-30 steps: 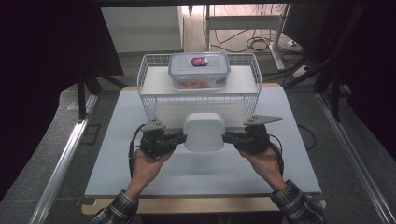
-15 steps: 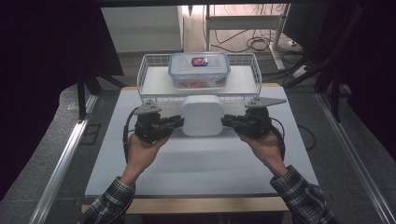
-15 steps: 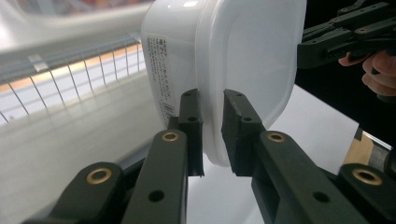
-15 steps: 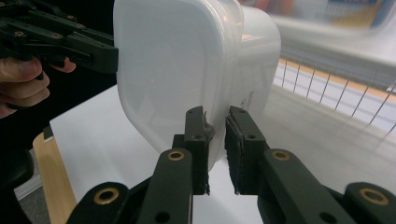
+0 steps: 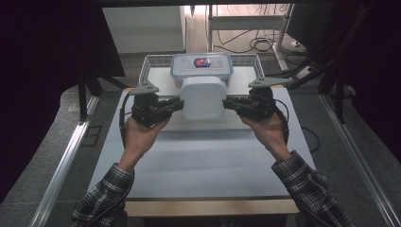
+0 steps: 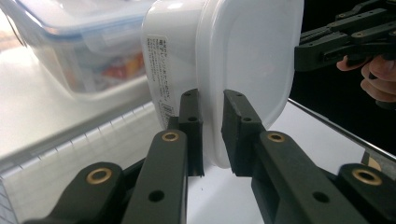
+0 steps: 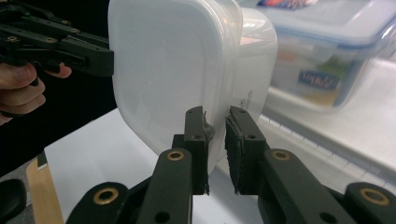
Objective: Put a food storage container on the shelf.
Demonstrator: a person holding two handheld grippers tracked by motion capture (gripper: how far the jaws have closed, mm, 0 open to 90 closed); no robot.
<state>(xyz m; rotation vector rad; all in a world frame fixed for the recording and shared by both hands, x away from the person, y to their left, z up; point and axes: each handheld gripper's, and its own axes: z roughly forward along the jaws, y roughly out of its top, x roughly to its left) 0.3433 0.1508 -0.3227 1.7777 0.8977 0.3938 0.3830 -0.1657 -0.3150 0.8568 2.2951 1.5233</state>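
A white lidded container (image 5: 203, 97) hangs in the air over the white table top, held level between my two grippers. My left gripper (image 5: 178, 104) is shut on the rim at its left side, and my right gripper (image 5: 227, 102) is shut on the rim at its right side. In the left gripper view the jaws (image 6: 212, 100) pinch the lid edge of the container (image 6: 243, 56), with the other gripper (image 6: 327, 44) beyond it. The right gripper view shows its jaws (image 7: 215, 116) clamped on the container's (image 7: 173, 65) rim.
Just behind the held container sits a clear box with a blue lid (image 5: 202, 66) on a white wire basket rack (image 5: 151, 64). The white table mat (image 5: 198, 161) lies below, its wooden front edge (image 5: 203, 206) near the person's checked sleeves. Cables lie on the floor behind.
Both hands have risen and moved toward the far side with the white container between them; it now overlaps the front of the blue-lidded box in the high view.
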